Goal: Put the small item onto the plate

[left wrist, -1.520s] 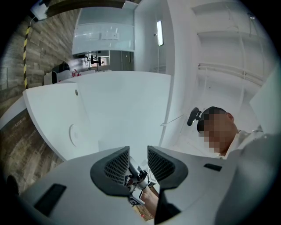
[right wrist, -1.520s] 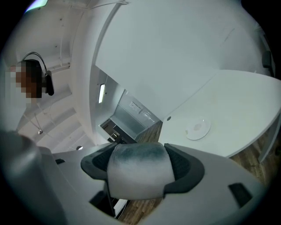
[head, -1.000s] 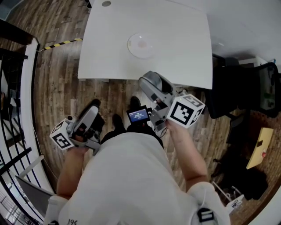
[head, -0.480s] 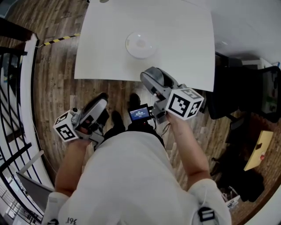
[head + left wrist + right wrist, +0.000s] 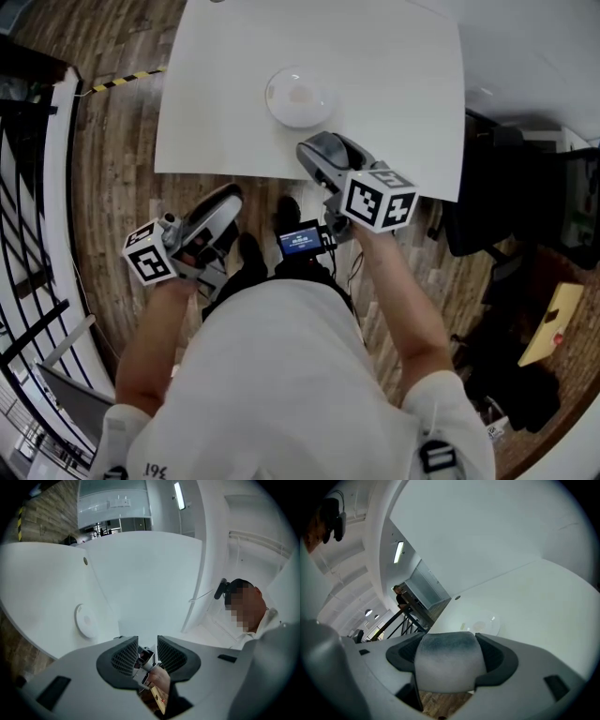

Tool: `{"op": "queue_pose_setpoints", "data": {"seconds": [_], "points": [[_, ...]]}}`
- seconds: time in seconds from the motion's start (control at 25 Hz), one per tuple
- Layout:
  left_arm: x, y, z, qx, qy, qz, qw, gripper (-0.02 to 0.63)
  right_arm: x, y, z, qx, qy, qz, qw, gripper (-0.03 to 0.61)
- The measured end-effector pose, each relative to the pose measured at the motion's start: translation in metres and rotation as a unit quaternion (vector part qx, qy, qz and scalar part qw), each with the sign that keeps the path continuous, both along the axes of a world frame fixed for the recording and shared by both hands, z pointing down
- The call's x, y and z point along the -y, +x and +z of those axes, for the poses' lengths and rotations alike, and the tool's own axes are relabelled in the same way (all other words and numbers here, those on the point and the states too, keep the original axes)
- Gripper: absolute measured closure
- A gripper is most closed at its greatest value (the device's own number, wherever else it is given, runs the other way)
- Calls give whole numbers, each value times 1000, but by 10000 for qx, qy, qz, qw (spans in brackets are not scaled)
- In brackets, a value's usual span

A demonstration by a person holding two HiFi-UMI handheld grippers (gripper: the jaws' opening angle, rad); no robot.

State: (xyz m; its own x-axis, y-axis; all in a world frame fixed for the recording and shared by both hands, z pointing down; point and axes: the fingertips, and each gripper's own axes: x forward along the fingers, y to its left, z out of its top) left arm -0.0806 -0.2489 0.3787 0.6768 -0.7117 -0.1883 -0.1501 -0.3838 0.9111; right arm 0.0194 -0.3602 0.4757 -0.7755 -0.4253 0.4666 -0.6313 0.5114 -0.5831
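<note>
A round white plate with a pale pinkish mark in its middle sits on the white table. It shows small in the right gripper view as the plate, and at the left of the left gripper view as the plate. My right gripper hangs over the table's near edge, just short of the plate. It is shut on a small grey-white soft item that fills the space between its jaws. My left gripper is held low beside my hip, over the floor. Its jaws stand a little apart with nothing gripped.
A black chair stands right of the table. A black stair railing runs down the left. Yellow-black tape marks the wooden floor by the table's left corner. A small screen device hangs at my waist.
My right gripper has moved forward with the item, from over the floor to the table's near edge. My left gripper has risen slightly and come forward.
</note>
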Motion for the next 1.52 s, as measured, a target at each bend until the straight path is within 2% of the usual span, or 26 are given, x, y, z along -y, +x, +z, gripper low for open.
{"op": "queue_pose_setpoints", "data": {"seconds": [0.28, 0.36, 0.56, 0.8, 0.96, 1.16, 1.52], "points": [[29, 9, 25, 169, -212, 82, 9996, 502, 32, -4, 27, -796, 506, -435, 9946, 261], [36, 10, 34, 220, -274, 98, 9993, 502, 41, -9, 37, -1134, 753, -648, 9886, 261], [51, 11, 58, 389, -472, 141, 9980, 502, 58, -27, 59, -1887, 1373, -1221, 9647, 261], [67, 9, 87, 832, -903, 50, 9924, 502, 79, -48, 78, -2274, 1558, -1654, 9469, 261], [72, 9, 93, 1025, -910, 83, 9905, 502, 94, -64, 93, -2530, 1669, -1908, 9337, 261], [81, 10, 95, 1040, -939, 34, 9901, 502, 112, -80, 108, -2774, 1756, -2074, 9215, 261], [85, 13, 98, 955, -1044, -23, 9899, 502, 127, -92, 113, -2949, 2000, -2058, 9114, 261]]}}
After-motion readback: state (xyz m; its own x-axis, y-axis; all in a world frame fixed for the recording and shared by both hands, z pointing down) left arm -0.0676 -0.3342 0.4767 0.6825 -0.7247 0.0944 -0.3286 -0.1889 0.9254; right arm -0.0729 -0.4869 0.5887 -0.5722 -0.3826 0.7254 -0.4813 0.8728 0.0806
